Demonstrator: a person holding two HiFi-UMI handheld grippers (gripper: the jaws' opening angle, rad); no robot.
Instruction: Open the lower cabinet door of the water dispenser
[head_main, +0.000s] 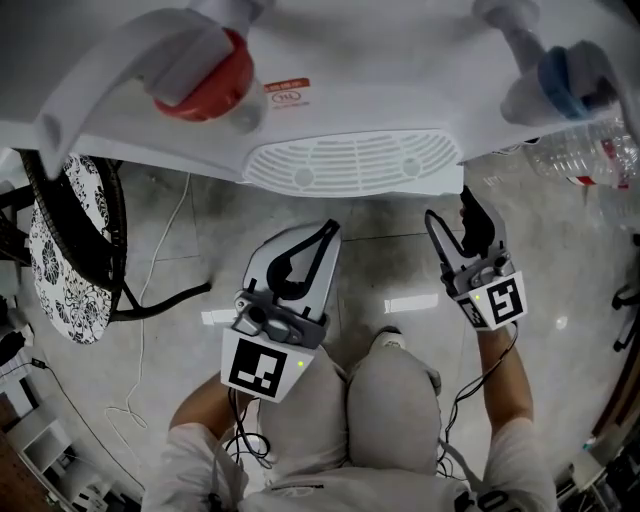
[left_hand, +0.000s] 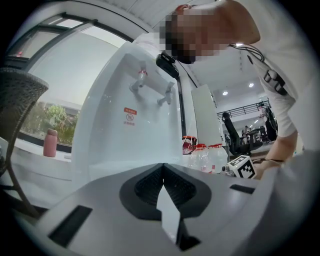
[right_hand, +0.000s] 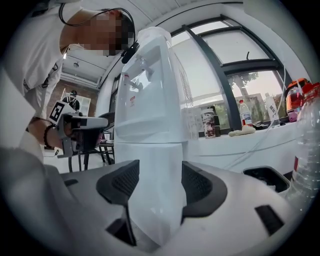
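The white water dispenser (head_main: 350, 160) stands straight ahead, seen from above with a red tap (head_main: 205, 75) and a blue tap (head_main: 565, 80); its lower cabinet is hidden under the drip grille there. In the right gripper view the lower cabinet door (right_hand: 145, 155) shows shut, a seam marking its top. My right gripper (head_main: 450, 208) (right_hand: 159, 167) is open, a little short of that door with nothing between its pads. Lower left, my left gripper (head_main: 325, 235) (left_hand: 162, 166) is shut and empty, pointing at the dispenser front (left_hand: 130, 145).
A wicker chair with a patterned cushion (head_main: 60, 240) stands at the left, and a white cable (head_main: 150, 300) trails on the floor. Clear plastic bottles (head_main: 585, 150) (left_hand: 202, 155) lie right of the dispenser. The person's knees (head_main: 390, 400) are just behind the grippers.
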